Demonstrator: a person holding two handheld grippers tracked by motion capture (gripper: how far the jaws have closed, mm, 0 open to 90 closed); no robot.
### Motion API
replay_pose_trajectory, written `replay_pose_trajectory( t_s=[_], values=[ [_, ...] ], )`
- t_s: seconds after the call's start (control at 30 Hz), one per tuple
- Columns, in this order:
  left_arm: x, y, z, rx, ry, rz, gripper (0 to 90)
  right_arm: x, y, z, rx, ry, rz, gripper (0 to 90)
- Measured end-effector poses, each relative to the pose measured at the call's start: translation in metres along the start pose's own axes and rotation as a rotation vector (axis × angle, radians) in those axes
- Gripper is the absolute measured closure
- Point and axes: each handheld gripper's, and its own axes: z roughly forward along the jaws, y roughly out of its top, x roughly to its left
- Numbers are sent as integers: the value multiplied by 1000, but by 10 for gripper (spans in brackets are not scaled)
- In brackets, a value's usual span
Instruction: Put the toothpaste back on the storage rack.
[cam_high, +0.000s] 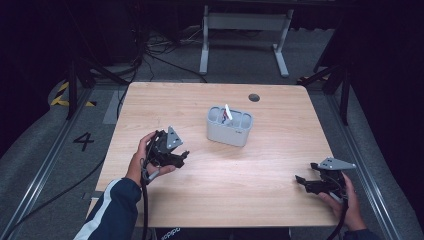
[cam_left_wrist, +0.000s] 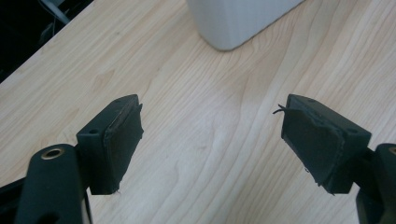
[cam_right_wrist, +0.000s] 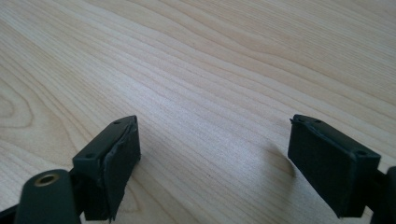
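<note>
- A grey caddy (cam_high: 229, 126) stands upright on the bench (cam_high: 215, 200), a little far of centre, with a thin white item (cam_high: 227, 112) poking out of its top at a lean; that spot looks reachable from either hand
- The left gripper (cam_high: 183, 156) hangs over the near-left part of the bench, just near-left of the caddy and apart from it, pointing toward it; its jaws are spread wide with nothing between them, which reads as a pose ready to go for the caddy or what sits in it
- The right gripper (cam_high: 299, 179) sits low at the near-right edge, well apart from the caddy, jaws spread wide and empty, seemingly parked out of the way
- The high view gives the whole layout: both hands, the caddy's open compartments and the white item
- The left gripper view adds what that hides: the bare pads (cam_left_wrist: 122, 140), the clear gap between them, and the caddy's lower corner (cam_left_wrist: 238, 21) straight ahead
- The right gripper view shows bare wood grain between its pads (cam_right_wrist: 120, 158)
</note>
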Motion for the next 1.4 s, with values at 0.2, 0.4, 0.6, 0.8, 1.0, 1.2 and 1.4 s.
replay_pose_trajectory(
  t_s=[0.2,0.4,0.6,0.8,1.0,1.2,1.4],
  values=[
    [1,-22,-3,56,19,0,209,0,0,0,0,0,0,173],
    [2,-45,-4,108,21,1,201,0,0,0,0,2,4,172],
    [1,-67,-5,151,33,-1,202,0,0,0,0,1,4,172],
    [1,-88,-10,159,29,-32,202,0,0,0,0,1,6,172],
    [3,-104,-16,145,14,-90,201,0,0,0,0,-2,2,172],
    [7,-120,-25,116,0,-167,194,0,0,0,-1,-3,0,172],
    [13,-137,-32,90,-23,-237,174,0,0,0,0,0,6,172]
  ],
)
